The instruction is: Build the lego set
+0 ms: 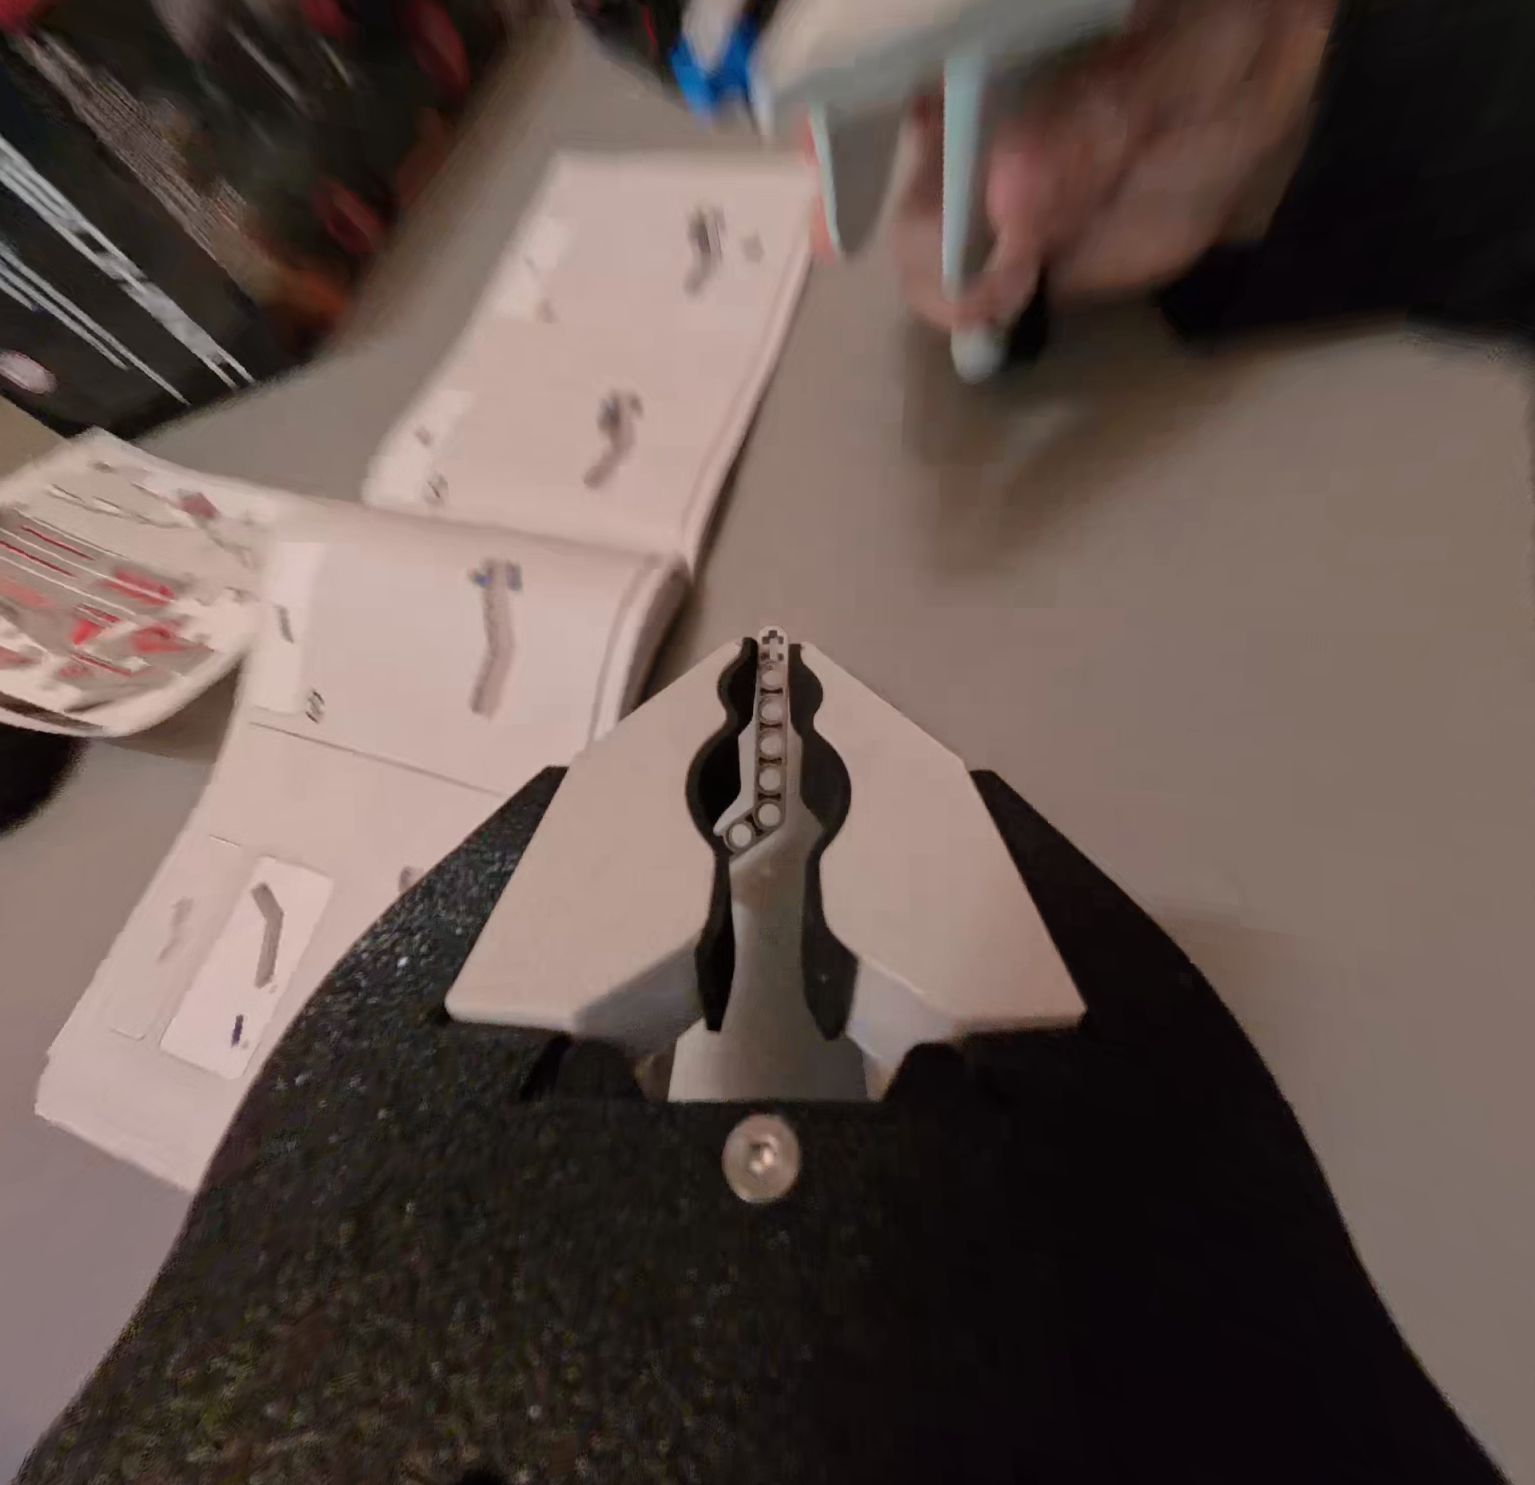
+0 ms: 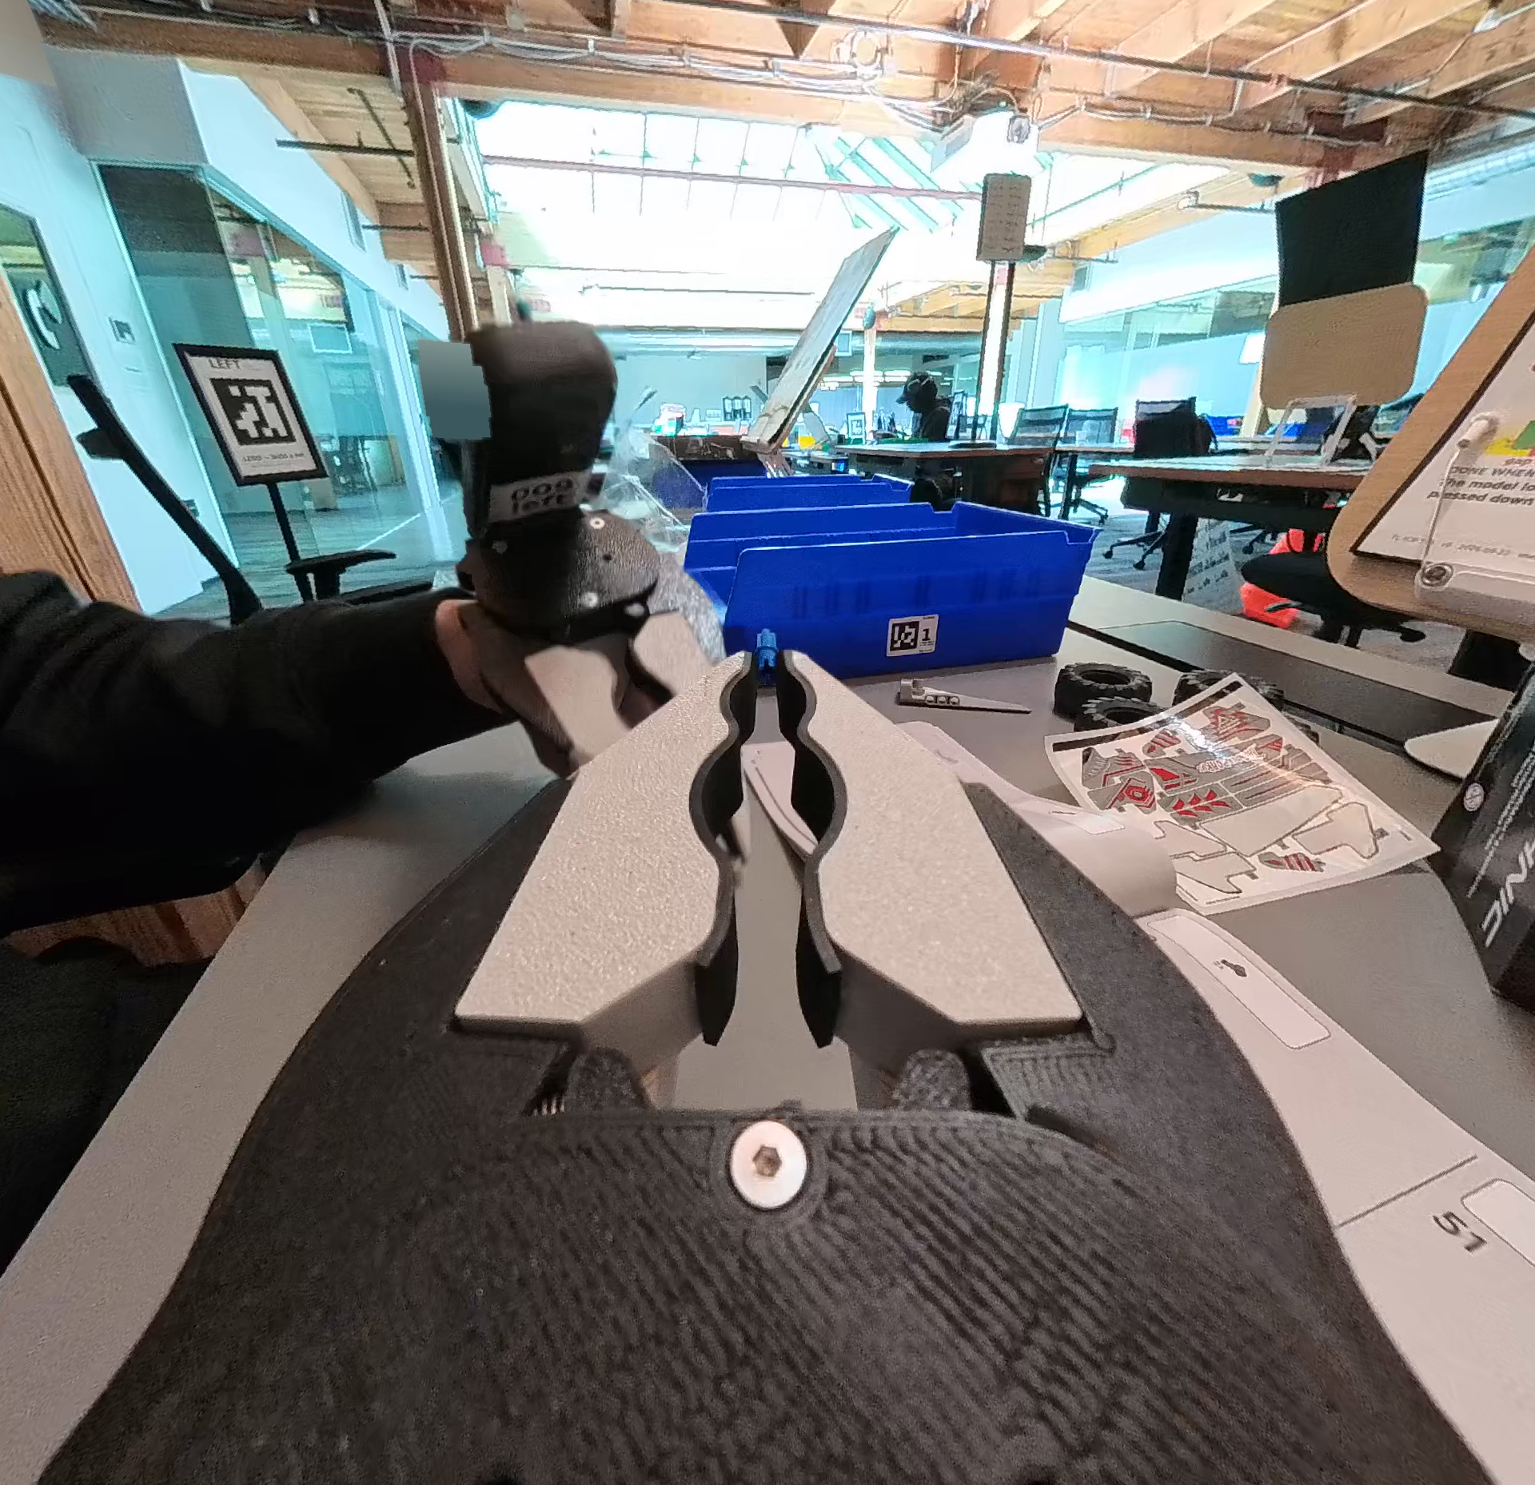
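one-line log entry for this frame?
left gripper: shut on grey bent beam | right gripper: shut on blue pin | instruction booklet: open on table

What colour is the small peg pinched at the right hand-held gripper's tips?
Blue. The peg shows best in the right wrist view, at the right hand-held gripper tips.

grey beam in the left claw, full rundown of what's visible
The grey beam looks like pale plastic, long and thin, with a row of round holes, a cross-shaped hole at its far tip and an angled bend at the near end. The left claw is shut on it, the tip just poking past, held above the table.
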Action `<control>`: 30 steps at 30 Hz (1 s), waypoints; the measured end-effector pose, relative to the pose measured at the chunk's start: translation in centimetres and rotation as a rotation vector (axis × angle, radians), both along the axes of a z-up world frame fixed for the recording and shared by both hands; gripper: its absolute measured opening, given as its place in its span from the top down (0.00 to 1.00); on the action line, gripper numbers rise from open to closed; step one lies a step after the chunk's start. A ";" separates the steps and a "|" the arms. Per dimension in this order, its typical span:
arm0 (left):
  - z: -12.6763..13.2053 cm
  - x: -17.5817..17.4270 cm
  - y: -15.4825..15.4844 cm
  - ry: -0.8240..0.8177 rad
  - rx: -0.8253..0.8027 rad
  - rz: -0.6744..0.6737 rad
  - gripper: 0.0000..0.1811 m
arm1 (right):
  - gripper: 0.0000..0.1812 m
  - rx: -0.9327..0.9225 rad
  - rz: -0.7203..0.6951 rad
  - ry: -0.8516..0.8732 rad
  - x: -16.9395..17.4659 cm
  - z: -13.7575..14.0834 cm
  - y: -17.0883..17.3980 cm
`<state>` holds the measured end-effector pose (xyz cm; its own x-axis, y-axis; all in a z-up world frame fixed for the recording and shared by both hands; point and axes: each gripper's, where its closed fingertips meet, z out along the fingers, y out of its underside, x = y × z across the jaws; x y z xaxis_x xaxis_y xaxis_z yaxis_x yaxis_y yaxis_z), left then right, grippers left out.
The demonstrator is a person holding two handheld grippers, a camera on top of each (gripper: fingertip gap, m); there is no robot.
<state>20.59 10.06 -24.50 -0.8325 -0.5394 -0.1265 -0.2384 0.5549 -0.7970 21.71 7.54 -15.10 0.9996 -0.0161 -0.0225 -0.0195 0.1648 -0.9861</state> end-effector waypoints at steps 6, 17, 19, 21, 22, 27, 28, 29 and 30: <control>8.8 0.6 -0.2 -0.141 -0.609 0.043 0.97 | 0.98 0.092 0.013 -0.002 -0.6 1.5 -0.3; 10.7 -1.4 -0.7 -0.123 -0.945 -0.111 0.97 | 0.99 0.062 0.050 -0.111 -2.3 1.5 0.5; 10.9 -1.5 -0.5 -0.111 -0.975 -0.119 0.97 | 0.99 0.062 0.057 -0.119 -2.5 1.5 0.6; 10.9 -1.6 -0.5 -0.103 -0.985 -0.124 0.97 | 0.99 0.059 0.061 -0.126 -2.7 1.5 0.7; 10.8 -1.6 -0.5 -0.101 -0.984 -0.123 0.97 | 0.99 0.058 0.065 -0.127 -2.8 1.5 0.8; 10.7 -1.8 -0.9 -0.092 -0.979 -0.140 0.97 | 0.98 0.038 0.073 -0.139 -3.1 1.2 1.0; 10.8 -1.9 -0.9 -0.092 -0.988 -0.145 0.97 | 0.98 0.032 0.072 -0.143 -3.1 1.1 1.1; 10.9 -1.9 -1.0 -0.089 -0.993 -0.145 0.97 | 0.98 0.031 0.073 -0.146 -3.1 1.1 1.1; 10.8 -1.8 -1.0 -0.086 -0.988 -0.143 0.97 | 0.98 0.034 0.073 -0.145 -3.1 1.1 1.1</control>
